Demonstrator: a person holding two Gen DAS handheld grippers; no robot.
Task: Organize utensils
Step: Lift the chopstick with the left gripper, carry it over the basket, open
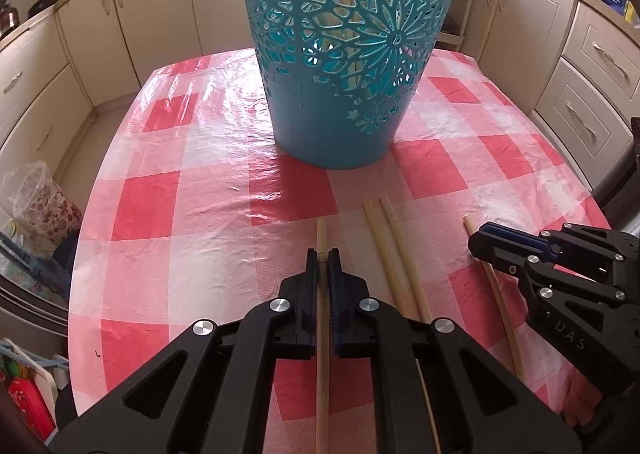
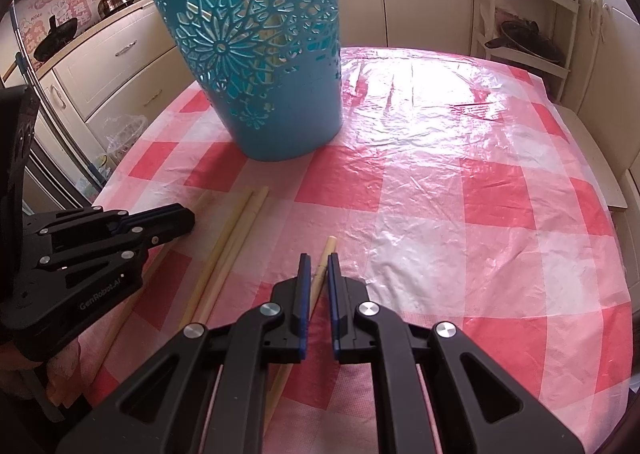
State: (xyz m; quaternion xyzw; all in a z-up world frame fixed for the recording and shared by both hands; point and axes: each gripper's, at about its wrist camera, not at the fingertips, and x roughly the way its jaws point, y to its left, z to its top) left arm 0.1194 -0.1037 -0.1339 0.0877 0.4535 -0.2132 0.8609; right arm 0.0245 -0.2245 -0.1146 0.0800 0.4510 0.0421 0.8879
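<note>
A teal cut-out basket [image 1: 344, 54] stands on the checked table; pale sticks show through its holes. It also shows in the right wrist view [image 2: 272, 66]. Several long pale chopsticks lie near the front edge. My left gripper [image 1: 322, 254] is shut on one chopstick [image 1: 322, 230], which runs between its pads. Two more chopsticks [image 1: 384, 238] lie side by side just right of it. My right gripper [image 2: 318, 259] is closed around another chopstick [image 2: 327, 250], low over the cloth. In the left wrist view the right gripper [image 1: 480, 240] sits over that chopstick [image 1: 500, 294].
The table carries a red and white checked plastic cloth [image 2: 440, 194]. Cream kitchen cabinets [image 1: 100, 34] surround it. A wrapped floral bin [image 1: 40, 202] stands on the floor at the left. A shelf rack [image 2: 524, 14] stands behind the table.
</note>
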